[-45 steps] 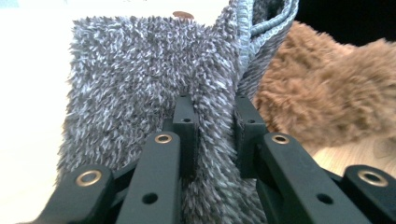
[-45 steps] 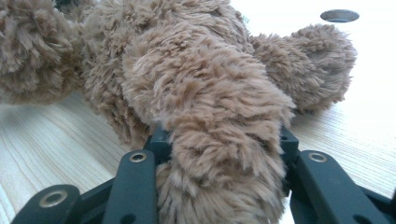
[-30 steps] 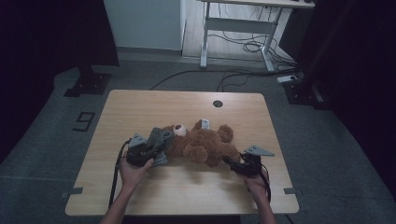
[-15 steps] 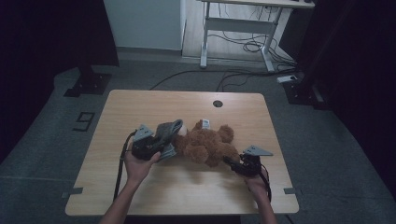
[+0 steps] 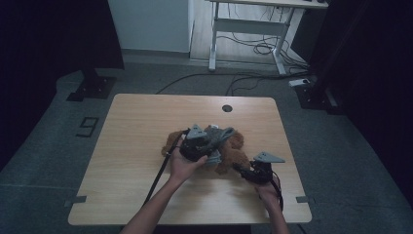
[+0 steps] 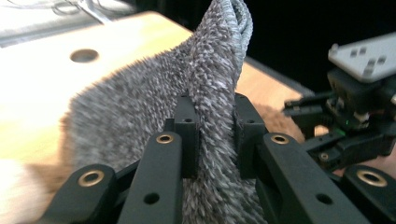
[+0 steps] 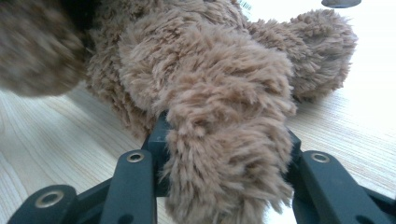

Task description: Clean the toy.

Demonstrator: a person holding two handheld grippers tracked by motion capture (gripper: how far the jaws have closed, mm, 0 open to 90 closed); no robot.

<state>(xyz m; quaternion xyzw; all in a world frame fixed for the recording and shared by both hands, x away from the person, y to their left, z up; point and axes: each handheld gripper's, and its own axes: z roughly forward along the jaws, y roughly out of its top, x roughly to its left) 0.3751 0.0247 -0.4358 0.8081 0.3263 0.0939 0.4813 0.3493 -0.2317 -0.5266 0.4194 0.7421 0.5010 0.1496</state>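
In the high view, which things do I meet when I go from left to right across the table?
Black cable → left gripper holding the grey knitted cloth → brown teddy bear → right gripper, shut on the bear's limb.

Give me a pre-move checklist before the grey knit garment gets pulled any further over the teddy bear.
1. Left gripper clamped on the grey knit garment: ok, fabric pinched between both pads.
2. Right gripper holding the teddy bear by a furry limb: ok, jaws have just closed on it.
3. Bear resting on the wooden table: ok.
4. Garment lined up with the bear's body: cannot tell, the left gripper covers it in the high view.
5. Grippers clear of each other: ok, apart.
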